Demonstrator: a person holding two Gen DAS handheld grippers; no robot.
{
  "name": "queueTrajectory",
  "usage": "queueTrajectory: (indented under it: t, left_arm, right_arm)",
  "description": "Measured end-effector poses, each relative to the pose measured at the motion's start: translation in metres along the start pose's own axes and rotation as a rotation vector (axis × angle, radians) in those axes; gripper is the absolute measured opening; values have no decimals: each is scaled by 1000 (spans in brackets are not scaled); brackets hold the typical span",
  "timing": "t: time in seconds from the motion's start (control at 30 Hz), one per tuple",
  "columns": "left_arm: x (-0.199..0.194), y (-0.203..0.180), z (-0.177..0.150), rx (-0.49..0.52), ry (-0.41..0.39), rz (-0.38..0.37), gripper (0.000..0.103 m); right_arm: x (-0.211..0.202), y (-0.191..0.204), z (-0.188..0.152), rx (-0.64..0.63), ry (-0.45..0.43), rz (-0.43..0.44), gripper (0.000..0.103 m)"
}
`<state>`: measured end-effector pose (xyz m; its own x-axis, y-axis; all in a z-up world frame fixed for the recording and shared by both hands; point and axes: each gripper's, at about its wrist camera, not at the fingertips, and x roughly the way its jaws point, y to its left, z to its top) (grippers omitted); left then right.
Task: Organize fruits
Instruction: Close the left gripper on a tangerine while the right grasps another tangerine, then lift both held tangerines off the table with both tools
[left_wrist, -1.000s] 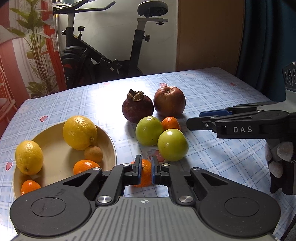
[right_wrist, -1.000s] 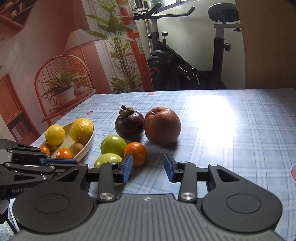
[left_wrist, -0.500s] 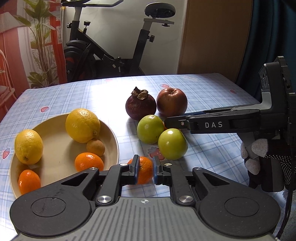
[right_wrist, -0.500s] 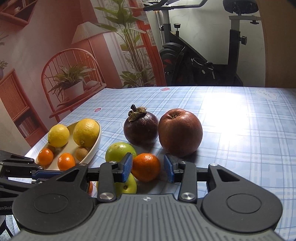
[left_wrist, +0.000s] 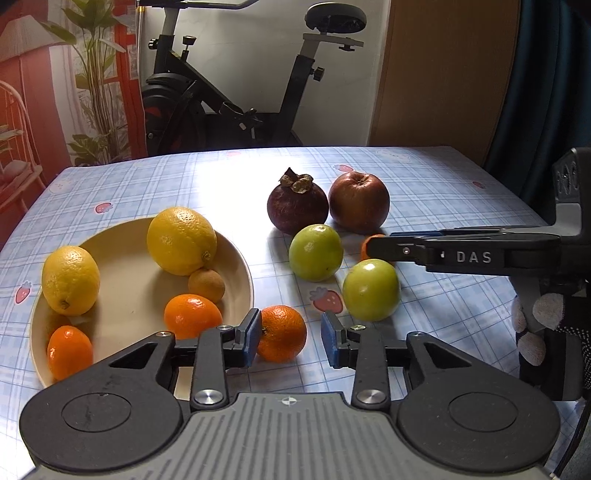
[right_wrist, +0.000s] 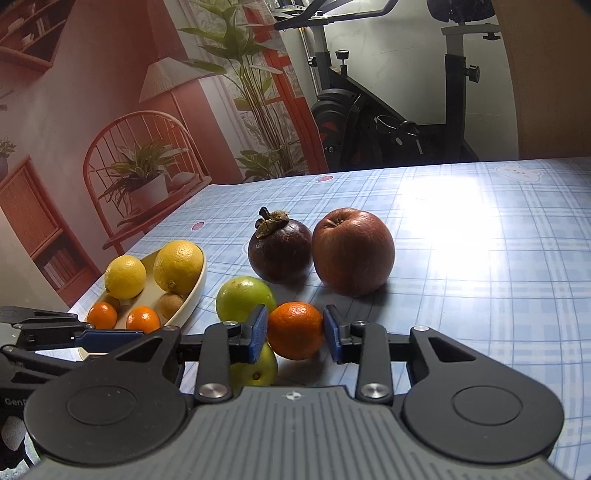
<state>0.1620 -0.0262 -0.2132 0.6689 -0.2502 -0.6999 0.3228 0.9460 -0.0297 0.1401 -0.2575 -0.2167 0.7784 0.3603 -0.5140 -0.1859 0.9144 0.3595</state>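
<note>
Green fruit (right_wrist: 245, 298) beside right gripper (right_wrist: 294, 330), apple (right_wrist: 352, 252) behind

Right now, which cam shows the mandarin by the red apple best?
Right wrist: the mandarin sits whole between the open right tool pads. Left wrist shows only a sliver behind that tool's finger.

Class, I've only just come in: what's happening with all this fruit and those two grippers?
A person is sorting fruit with two handheld grippers. The left gripper is open, a small orange lying beside the plate between its fingers. The right gripper brackets another orange near the green fruit, not clearly clamped.
</note>
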Motion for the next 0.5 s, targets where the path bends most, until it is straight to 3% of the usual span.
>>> queueTrajectory:
  t: [0.2, 0.5]
  left_arm:
    - [0, 2, 1, -2, -5, 26, 38]
    - [4, 0, 2, -16, -9, -10, 38]
  right_arm:
    - [-25, -5, -12, 39, -19, -38, 36]
    - [-47, -7, -28, 36, -43, -105, 36]
